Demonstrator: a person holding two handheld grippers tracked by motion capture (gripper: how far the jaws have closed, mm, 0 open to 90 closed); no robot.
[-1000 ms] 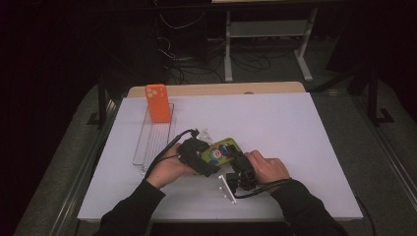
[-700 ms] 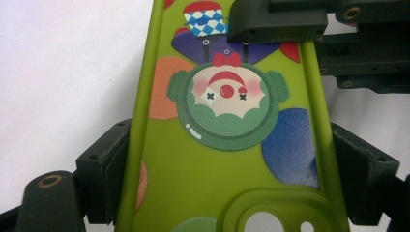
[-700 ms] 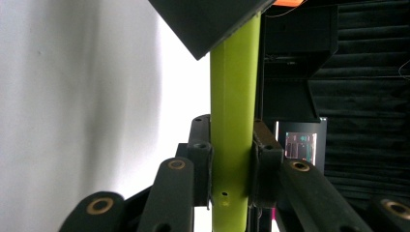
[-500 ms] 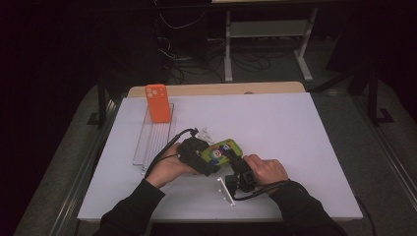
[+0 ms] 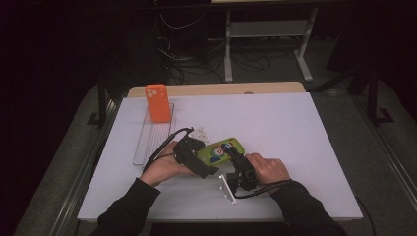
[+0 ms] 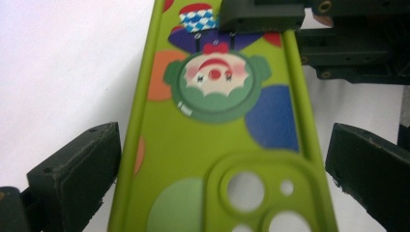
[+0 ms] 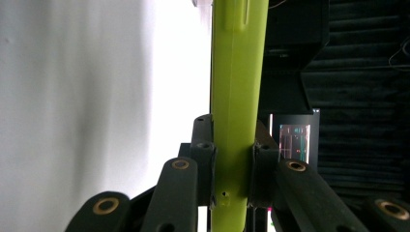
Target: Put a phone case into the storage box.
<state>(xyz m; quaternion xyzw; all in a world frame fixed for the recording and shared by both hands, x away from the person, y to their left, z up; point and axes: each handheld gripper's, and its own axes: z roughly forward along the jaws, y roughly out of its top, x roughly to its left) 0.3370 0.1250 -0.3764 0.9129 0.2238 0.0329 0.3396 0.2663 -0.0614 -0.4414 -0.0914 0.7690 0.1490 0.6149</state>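
Two grippers | right gripper jaws clamped on green phone case | left gripper jaws just opened, astride it untouching | handover done; racking at 11 o'clock, beside orange case, left

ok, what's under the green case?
White table beneath the green case; right gripper clamps its end, left gripper open around it. Its underside is hidden.
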